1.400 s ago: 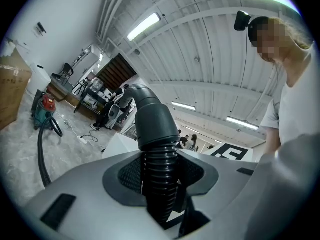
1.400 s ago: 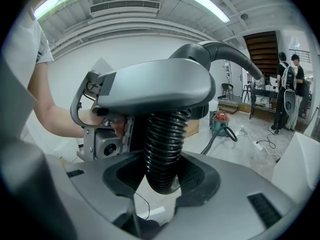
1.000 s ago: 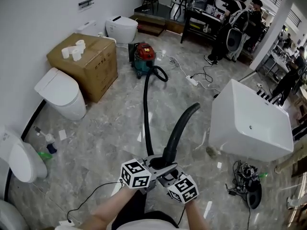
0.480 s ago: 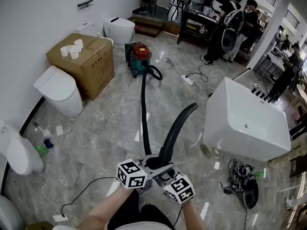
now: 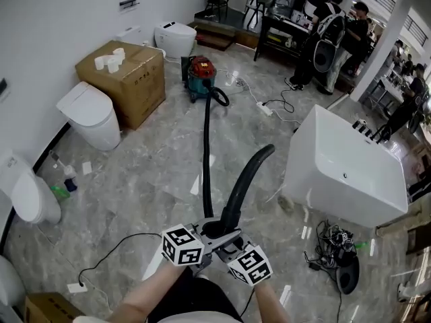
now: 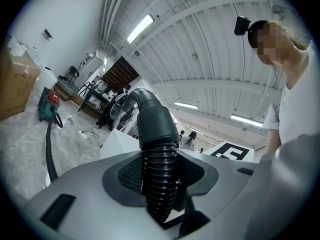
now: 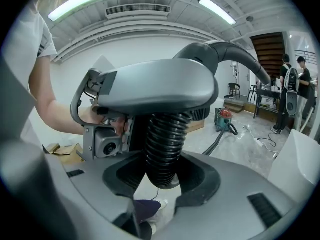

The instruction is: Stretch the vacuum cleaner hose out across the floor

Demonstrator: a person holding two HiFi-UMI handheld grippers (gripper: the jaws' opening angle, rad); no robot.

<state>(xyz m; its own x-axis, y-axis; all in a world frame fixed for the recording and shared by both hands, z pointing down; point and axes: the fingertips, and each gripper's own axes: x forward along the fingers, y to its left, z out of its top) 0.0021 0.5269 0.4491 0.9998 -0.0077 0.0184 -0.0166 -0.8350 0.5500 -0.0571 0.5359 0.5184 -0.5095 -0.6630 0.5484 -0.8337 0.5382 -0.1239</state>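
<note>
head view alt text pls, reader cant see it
Left gripper and right gripper clamp the near end of a black hose that runs across the floor to a red vacuum cleaner. Toilets and a box stand left, a bathtub right.

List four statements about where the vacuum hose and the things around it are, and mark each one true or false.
1. The left claw and the right claw are both shut on the hose. True.
2. The hose lies coiled in a pile at the person's feet. False: it runs almost straight across the floor from the claws to the vacuum cleaner.
3. Toilet paper rolls sit on top of the cardboard box. True.
4. The vacuum cleaner stands against the bathtub. False: it stands well apart from the bathtub, near the cardboard box.
</note>
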